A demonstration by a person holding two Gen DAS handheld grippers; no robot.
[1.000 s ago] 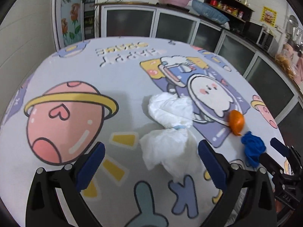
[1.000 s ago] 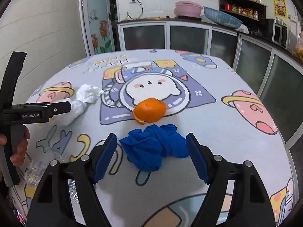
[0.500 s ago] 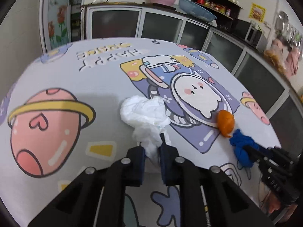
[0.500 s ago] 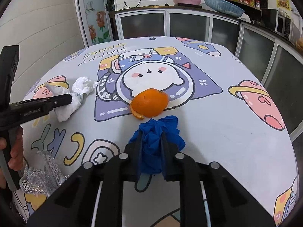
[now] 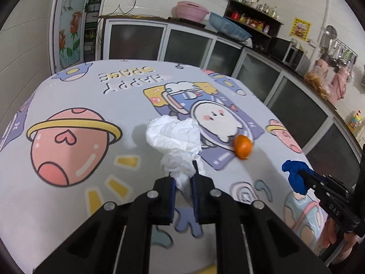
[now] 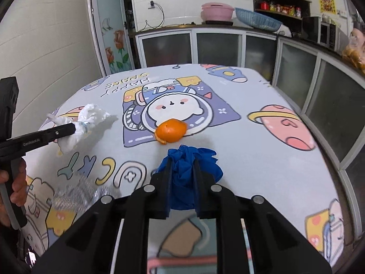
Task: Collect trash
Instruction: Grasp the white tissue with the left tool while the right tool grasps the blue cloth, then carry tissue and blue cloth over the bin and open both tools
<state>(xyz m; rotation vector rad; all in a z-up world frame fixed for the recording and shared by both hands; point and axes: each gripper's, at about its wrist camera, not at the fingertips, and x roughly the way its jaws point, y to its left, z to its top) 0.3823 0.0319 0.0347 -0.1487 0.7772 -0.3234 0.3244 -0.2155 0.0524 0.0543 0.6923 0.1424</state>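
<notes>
The lower end of the white tissue wad [image 5: 175, 141] was hidden between the left gripper's [image 5: 183, 190] fingers. Near the orange peel [image 6: 170, 130], the blue glove's [image 6: 187, 173] middle was covered likewise. Left of the glove, a silvery crumpled thing [image 6: 75, 196] was too blurred to identify. The person's hand [image 6: 13, 182] was cut off.

the table [image 6: 262, 159] wears a smooth, matt printed cloth; the white wad [image 5: 175, 139] looks like crinkled thin plastic, the blue glove [image 6: 189, 166] soft rubbery, the orange peel [image 6: 170, 132] glossy.
</notes>
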